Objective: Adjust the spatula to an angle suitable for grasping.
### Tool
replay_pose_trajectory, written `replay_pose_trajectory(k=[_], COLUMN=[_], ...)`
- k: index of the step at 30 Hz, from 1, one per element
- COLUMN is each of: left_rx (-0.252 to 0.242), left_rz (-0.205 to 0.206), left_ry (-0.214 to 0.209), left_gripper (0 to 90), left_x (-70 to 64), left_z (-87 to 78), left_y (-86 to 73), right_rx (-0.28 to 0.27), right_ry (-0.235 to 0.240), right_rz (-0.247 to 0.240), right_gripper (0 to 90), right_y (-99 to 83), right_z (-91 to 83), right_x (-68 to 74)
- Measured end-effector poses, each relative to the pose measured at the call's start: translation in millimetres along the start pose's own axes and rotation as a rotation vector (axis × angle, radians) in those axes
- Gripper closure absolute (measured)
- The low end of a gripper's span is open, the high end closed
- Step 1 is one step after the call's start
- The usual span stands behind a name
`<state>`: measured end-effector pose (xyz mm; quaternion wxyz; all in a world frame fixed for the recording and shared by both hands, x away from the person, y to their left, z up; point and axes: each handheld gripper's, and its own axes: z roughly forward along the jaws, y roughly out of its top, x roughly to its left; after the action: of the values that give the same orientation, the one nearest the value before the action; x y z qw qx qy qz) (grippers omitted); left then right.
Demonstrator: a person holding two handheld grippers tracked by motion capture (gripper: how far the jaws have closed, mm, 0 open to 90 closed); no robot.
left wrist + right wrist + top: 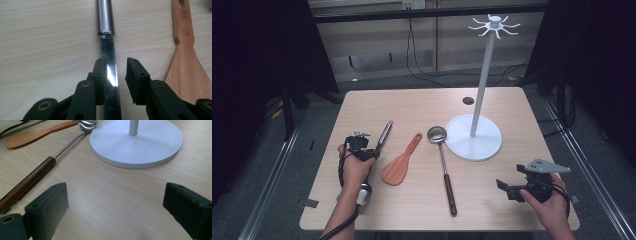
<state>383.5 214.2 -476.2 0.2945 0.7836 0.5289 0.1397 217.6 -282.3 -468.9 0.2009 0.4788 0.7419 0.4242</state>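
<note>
steel utensil (382, 140) head: under left hand (354, 167) | possibly a ladle, can't tell

On my left gripper view, the wooden spatula (186, 55) carries the only markings I can find: a small burned-in stamp near the hanging hole on its handle, too blurred for me to read, and below it a round smiley-like emblem. I can make out no legible words, numbers or brand names on anything else.
</note>
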Motion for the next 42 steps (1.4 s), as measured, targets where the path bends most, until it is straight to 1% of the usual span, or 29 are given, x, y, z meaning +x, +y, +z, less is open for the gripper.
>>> replay_pose_trajectory(k=[1,2,3,5,6,8,9,10,11,12,15,16,17,18,19,20,21,23,25,27,28,30,32,33,35,37,39,41,42], left_rx=[0.000,-0.007,-0.009,0.001,-0.005,0.022,0.022,0.022,0.059,0.071,0.071,0.079,0.074,0.072,0.060,0.051,0.054,0.060,0.062,0.059,0.056,0.057,0.043,0.025,0.001,-0.046,-0.081,-0.105,-0.129], left_rz=[0.000,0.005,0.003,0.006,-0.013,-0.003,-0.018,-0.018,-0.003,-0.003,-0.001,0.000,-0.002,0.010,0.006,-0.017,-0.028,-0.030,-0.027,-0.040,-0.055,-0.062,-0.066,-0.078,-0.088,-0.114,-0.132,-0.134,-0.138], left_ry=[0.000,0.023,0.024,0.038,0.039,0.023,0.017,0.017,0.025,0.024,0.030,0.038,0.041,0.046,0.048,0.045,0.043,0.044,0.054,0.042,0.044,0.048,0.042,0.028,0.021,-0.006,-0.016,-0.038,-0.052], left_gripper=[69.2,68.5,67.9,66.6,66.2,64.0,63.4,63.6,64.4,64.5,65.4,65.4,65.6,66.8,68.3,72.8,73.4,74.3,74.5,74.6,74.7,74.7,74.7,74.8,75.1,75.1,75.2,75.3,75.3], left_x=[0.0,-0.8,-0.7,0.5,0.0,1.4,0.4,0.4,0.0,-0.1,0.0,0.5,0.1,0.4,0.2,0.9,1.4,1.2,-0.3,1.6,2.4,2.7,3.9,3.9,2.8,2.8,2.0,2.3,1.6], left_z=[0.0,1.7,2.1,2.4,3.4,5.5,8.1,8.1,11.9,13.3,14.0,13.5,13.4,13.1,12.9,12.1,11.4,10.9,11.0,10.1,9.4,8.3,4.9,2.4,-2.3,-8.6,-16.0,-23.4,-27.7], left_y=[0.0,1.3,1.7,2.8,3.1,3.7,3.2,3.2,2.4,2.0,2.1,2.4,1.9,1.2,-0.9,-2.3,-2.6,-2.4,-2.2,-3.1,-4.1,-4.4,-4.9,-5.1,-5.1,-6.5,-8.4,-9.7,-10.5], right_rx=[0.002,0.006,0.007,0.005,0.005,0.006,0.008,0.008,0.009,0.010,0.005,0.010,0.008,0.010,0.011,0.007,0.008,0.005,0.001,0.002,0.002,-0.002,0.002,0.000,0.001,0.005,0.002,0.002,-0.002], right_ry=[0.002,-0.001,-0.001,-0.004,-0.008,-0.011,-0.013,-0.013,-0.015,-0.017,-0.020,-0.024,-0.025,-0.025,-0.026,-0.028,-0.031,-0.032,-0.033,-0.033,-0.029,-0.024,-0.024,-0.019,-0.013,-0.010,0.004,0.011,0.016], right_rz=[0.002,-0.003,-0.003,0.002,0.001,0.002,0.002,0.002,0.002,0.002,0.011,0.011,0.004,0.006,0.007,0.006,0.009,0.014,0.017,0.011,0.011,0.009,0.004,0.005,-0.003,-0.003,-0.016,-0.023,-0.028], right_gripper=[5.8,5.8,5.8,5.8,5.8,5.8,5.8,5.8,5.8,5.8,5.8,5.8,5.8,5.8,5.9,5.9,5.9,5.9,5.9,6.0,6.0,6.0,6.0,6.0,6.0,6.0,6.0,6.1,6.1], right_y=[-0.3,-1.0,-1.5,-2.1,-2.5,-3.8,-4.4,-4.4,-5.4,-5.8,-6.4,-6.8,-7.1,-7.4,-7.6,-7.8,-7.9,-8.0,-7.9,-7.2,-6.8,-5.9,-5.4,-4.7,-2.5,-1.6,2.1,4.5,5.9], right_z=[-0.5,-1.1,-1.7,-3.1,-4.1,-5.8,-6.4,-6.4,-7.0,-7.5,-9.2,-10.2,-10.7,-11.4,-12.2,-12.9,-13.6,-13.8,-13.8,-13.5,-13.2,-11.8,-11.1,-10.1,-5.6,-4.0,1.8,4.6,6.5], right_x=[0.3,0.0,0.1,0.3,0.1,-0.1,-0.2,-0.2,-0.2,-0.4,0.1,0.2,-0.2,0.1,-0.1,-0.8,-1.1,-1.5,-1.9,-1.4,-0.7,0.3,0.3,0.7,1.4,2.6,6.3,8.5,9.6])
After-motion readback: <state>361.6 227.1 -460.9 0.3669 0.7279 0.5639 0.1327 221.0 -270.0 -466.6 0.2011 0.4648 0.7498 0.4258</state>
